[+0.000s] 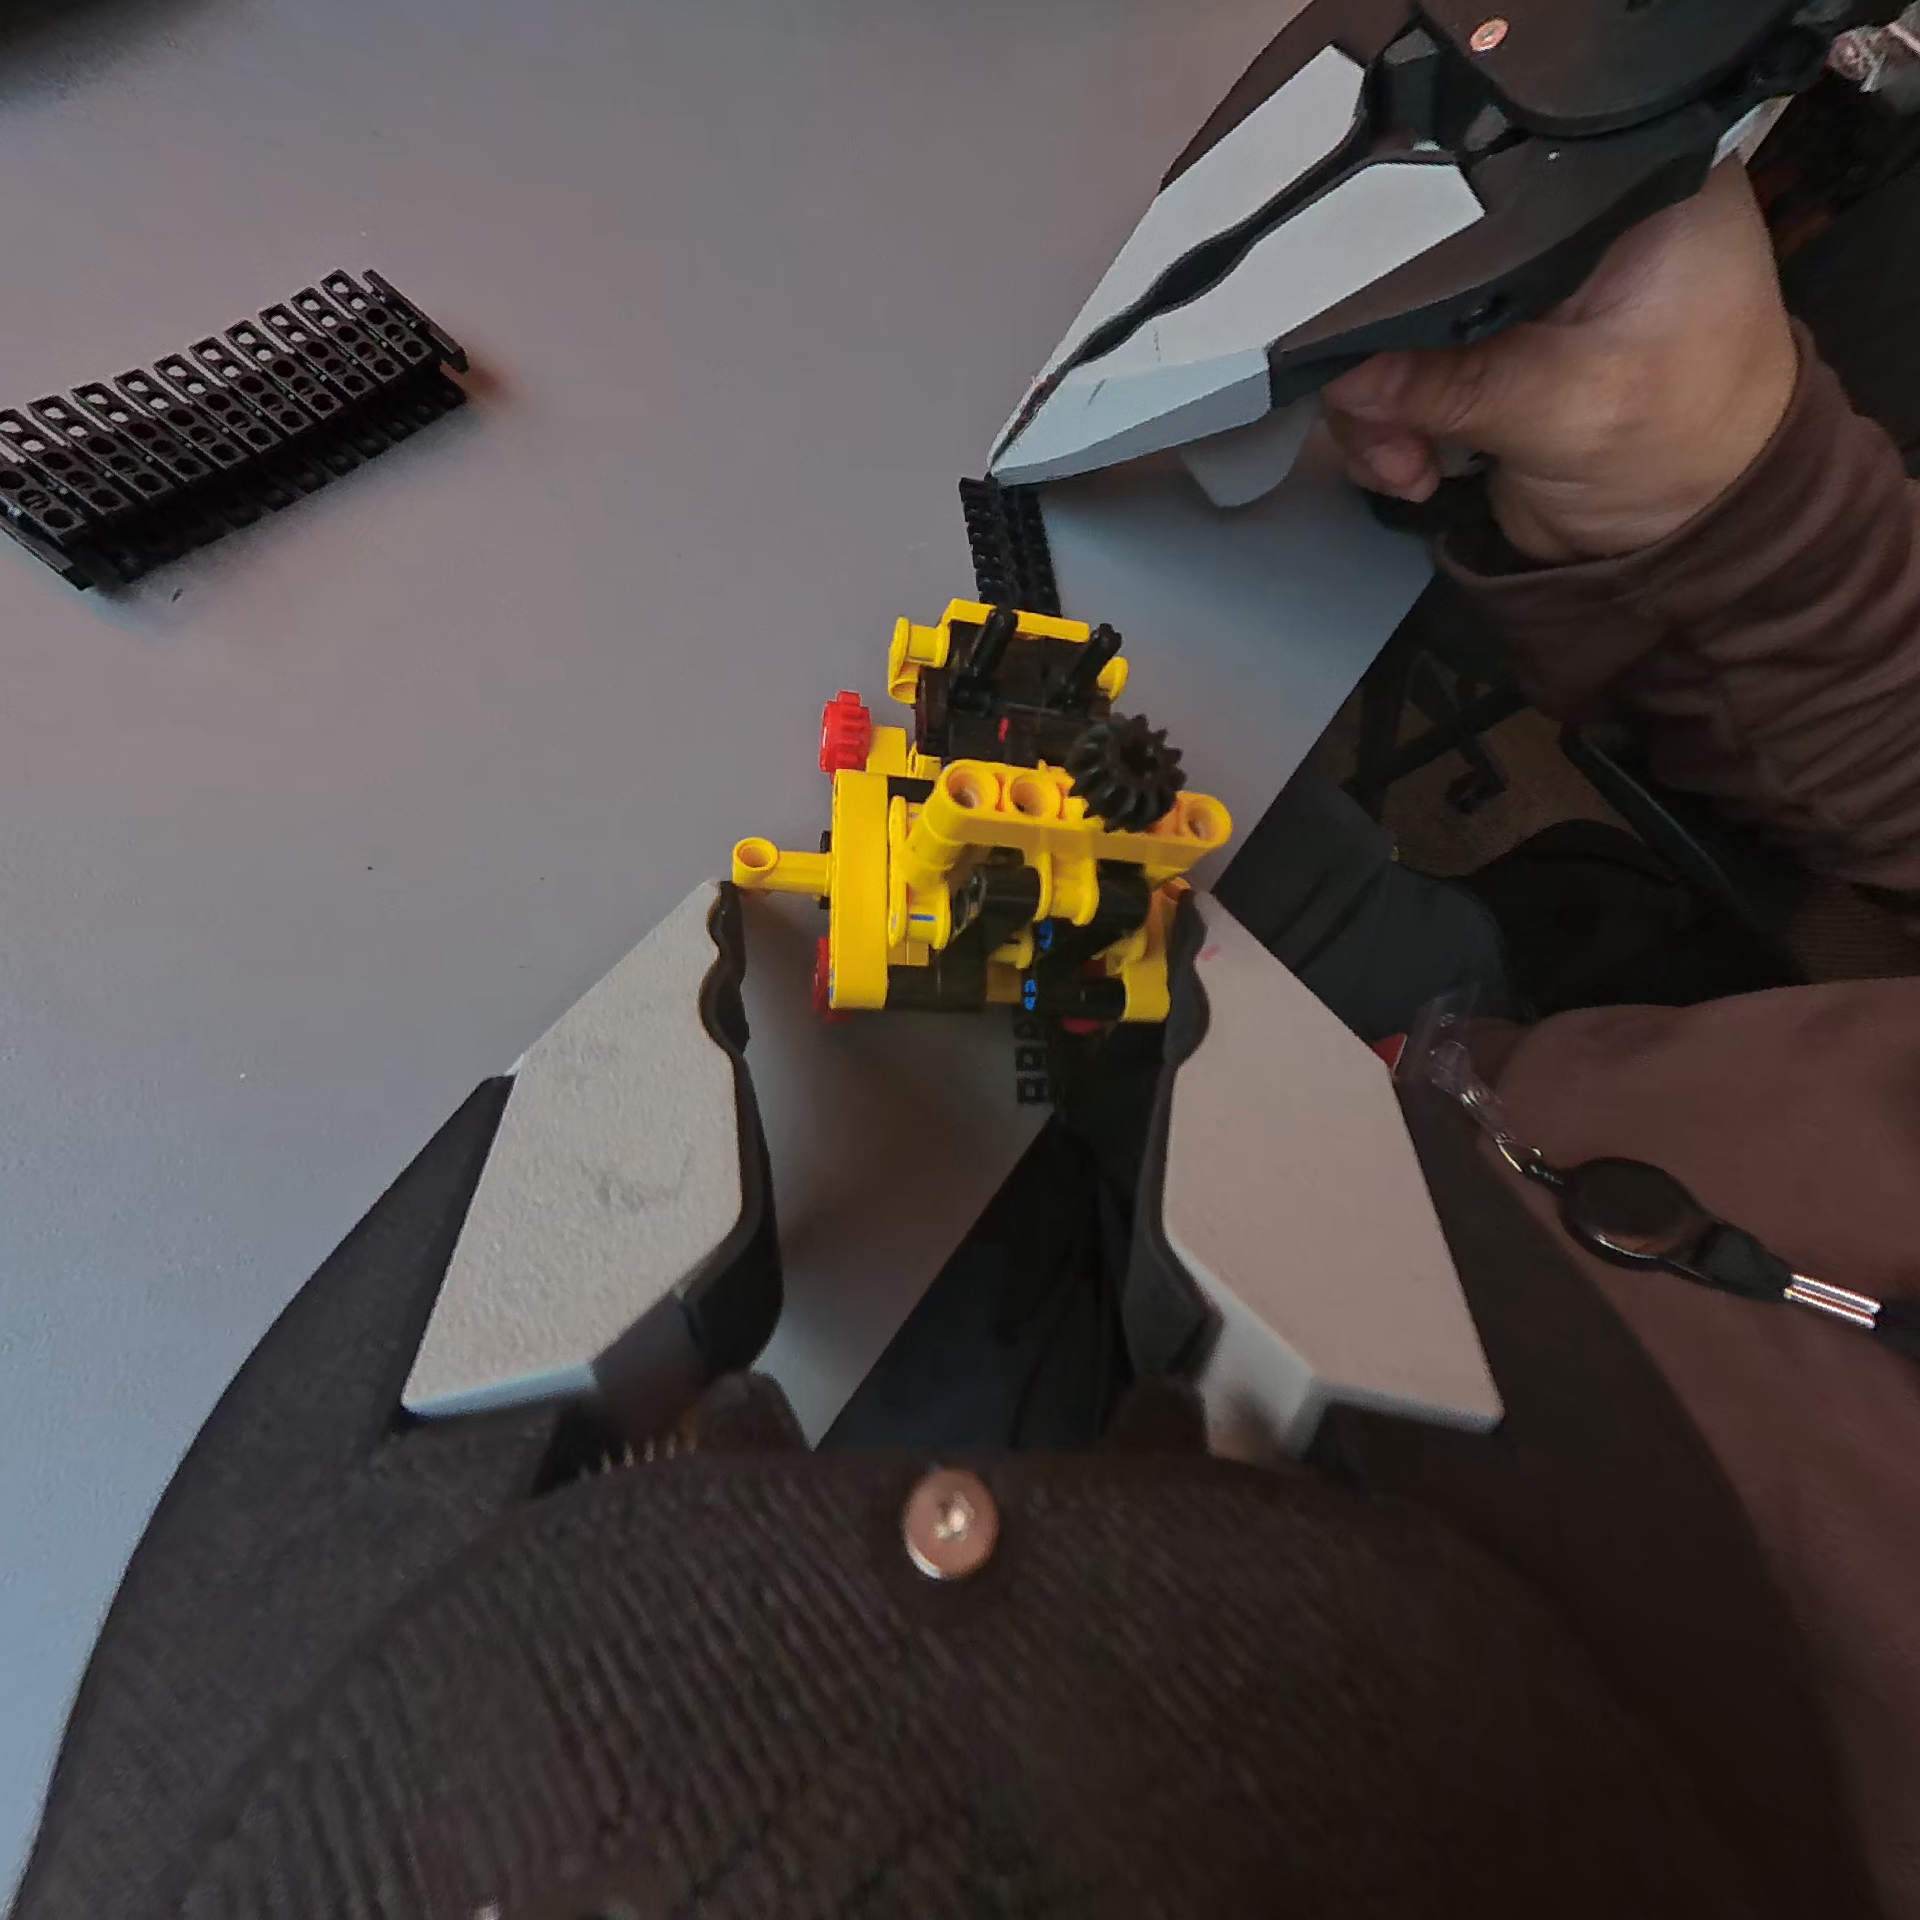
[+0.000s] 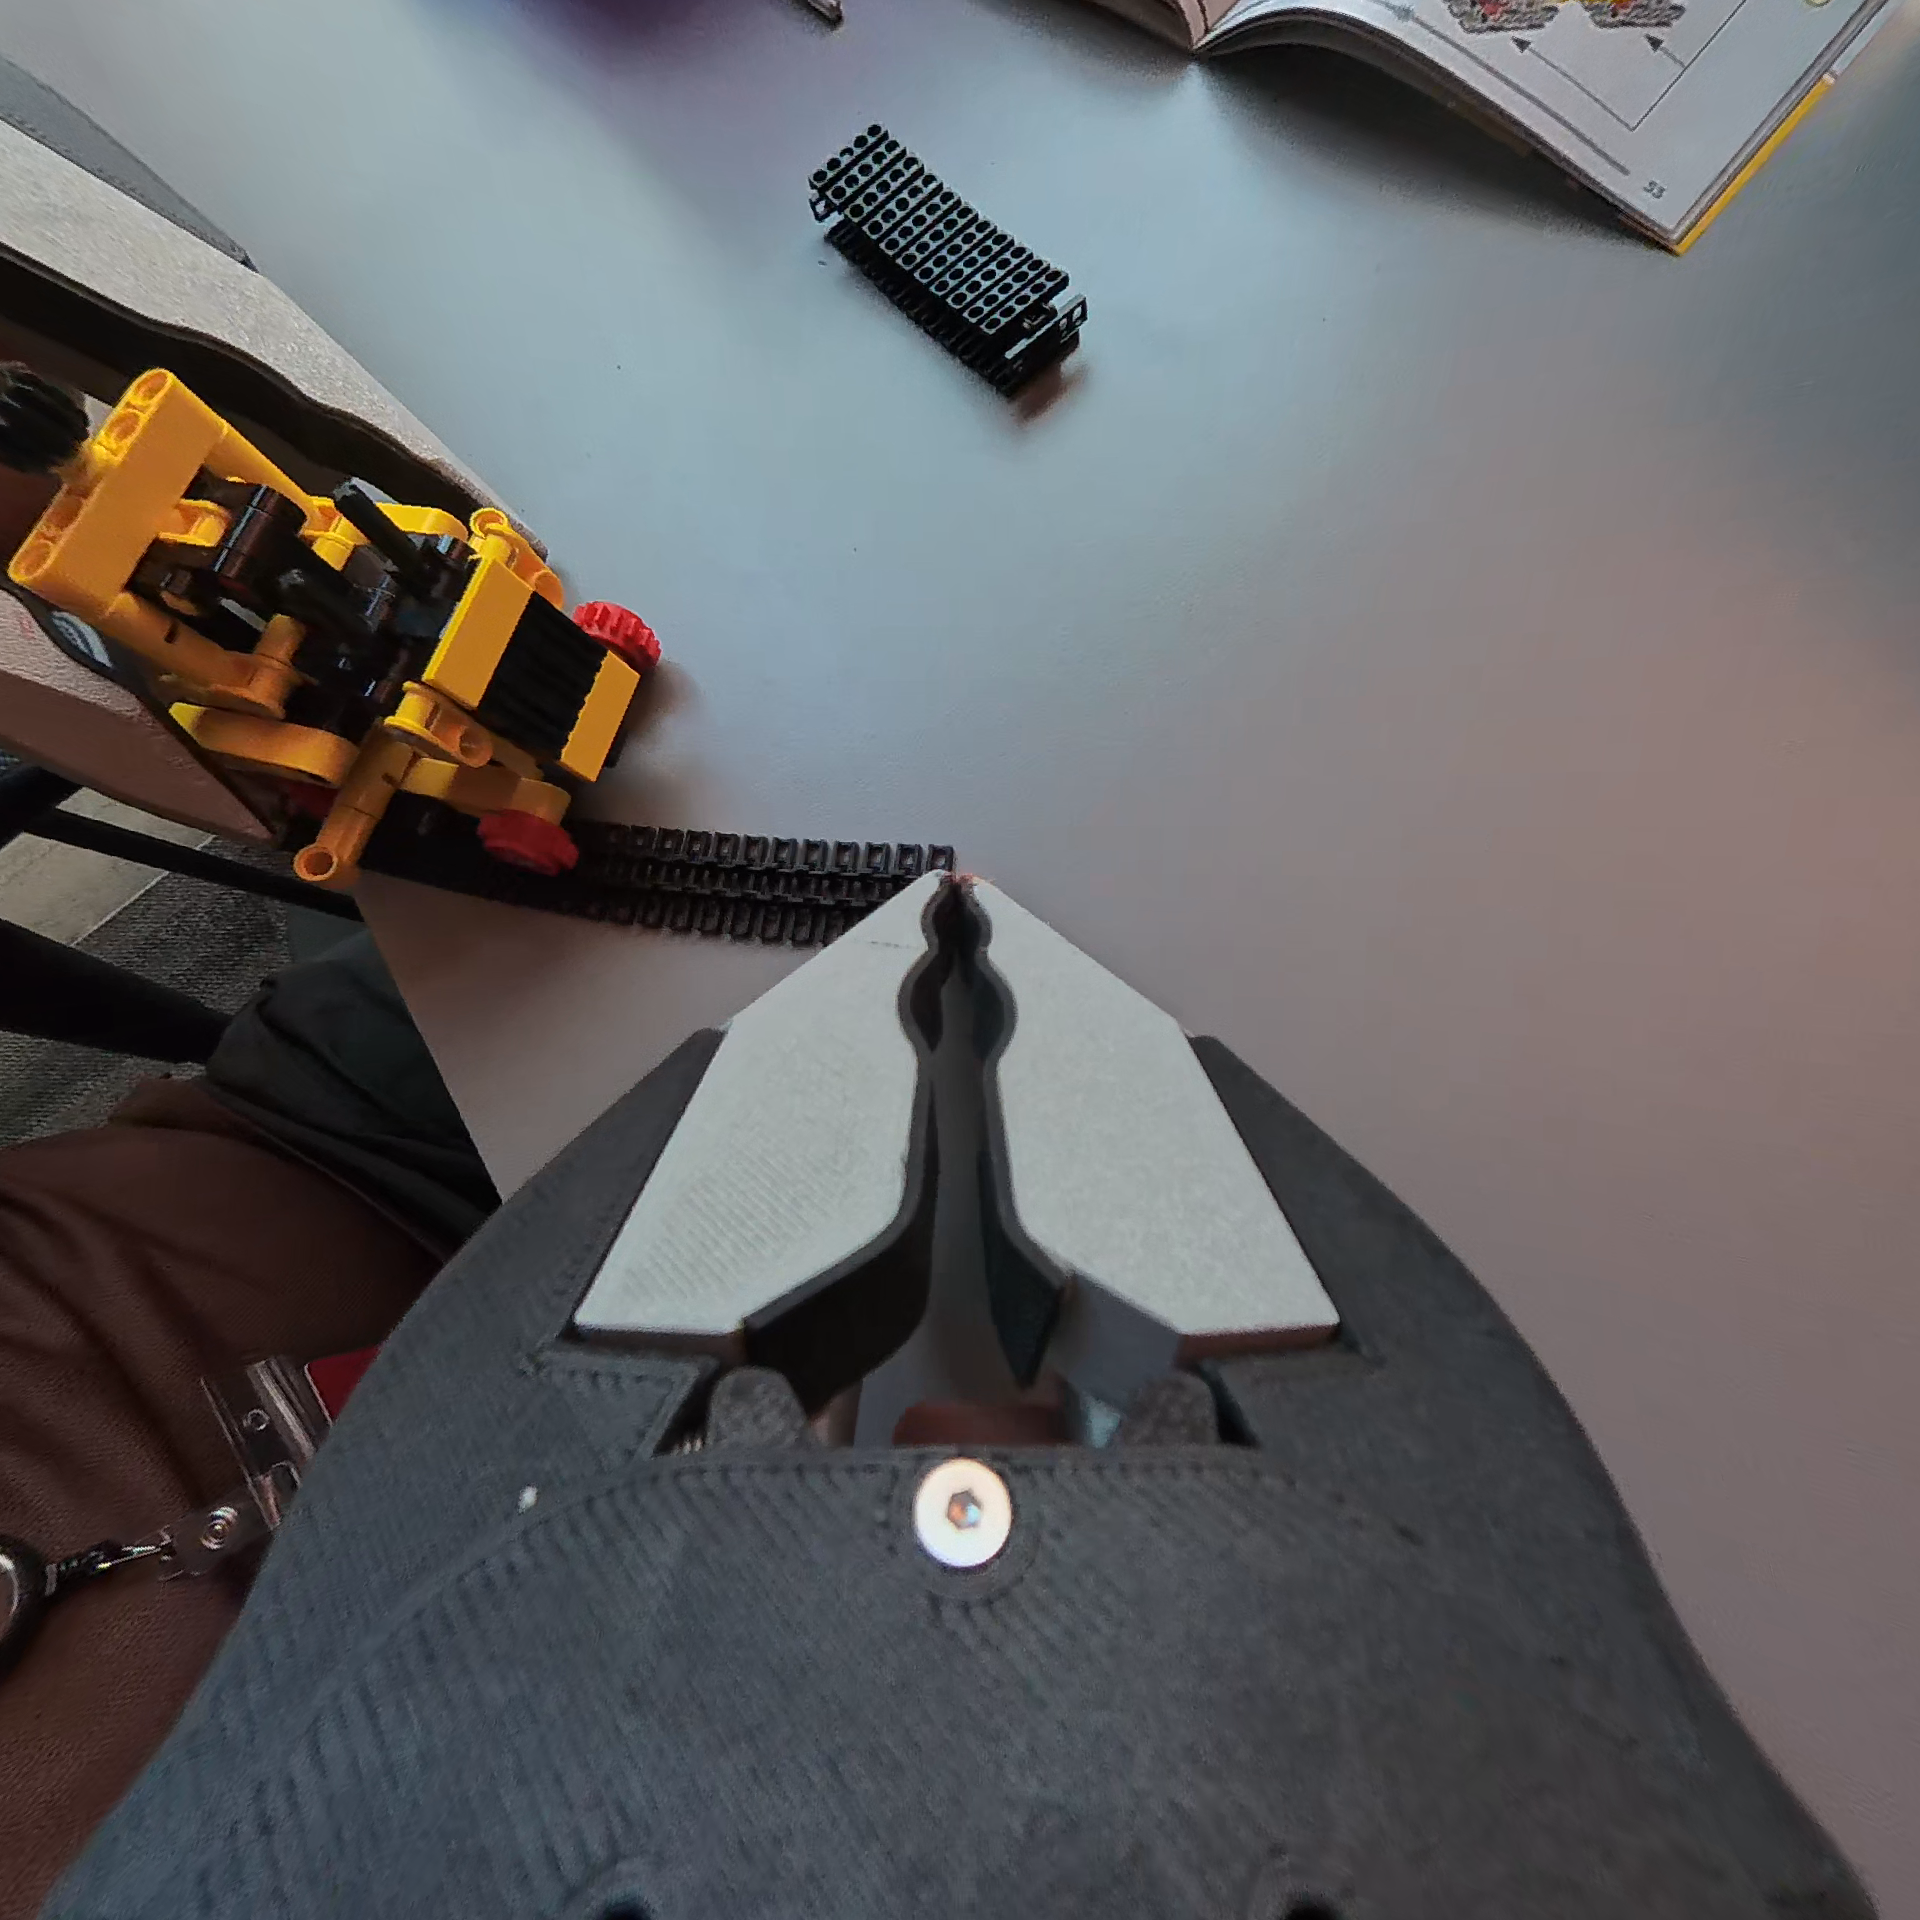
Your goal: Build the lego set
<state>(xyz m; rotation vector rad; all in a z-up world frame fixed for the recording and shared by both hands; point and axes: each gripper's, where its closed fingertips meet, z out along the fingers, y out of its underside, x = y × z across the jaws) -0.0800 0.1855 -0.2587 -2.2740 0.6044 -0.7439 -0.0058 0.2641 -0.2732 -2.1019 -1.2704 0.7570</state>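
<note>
A yellow and black lego vehicle [image 1: 997, 831] with red gears stands near the table's edge, on a black track strip [image 1: 1008, 540] laid flat under it. My left gripper [image 1: 956, 909] is open, and the vehicle's rear stands between its fingertips. The vehicle [image 2: 312, 623] and strip [image 2: 727, 873] also show in the right wrist view. My right gripper [image 2: 951, 883] is shut, with its tips at the strip's far end; it also shows in the left wrist view [image 1: 1003, 468]. I cannot tell whether the tips pinch the strip.
A second black track strip [image 1: 229, 416] lies loose on the grey table [image 1: 520, 727]; it also shows in the right wrist view [image 2: 945, 260]. An open instruction booklet [image 2: 1558, 83] lies at the far right. The table edge runs close by the vehicle, with a person's sleeve and badge reel [image 1: 1642, 1216] beyond it. Some 12 centimeters of space lies between my two pairs of fingers.
</note>
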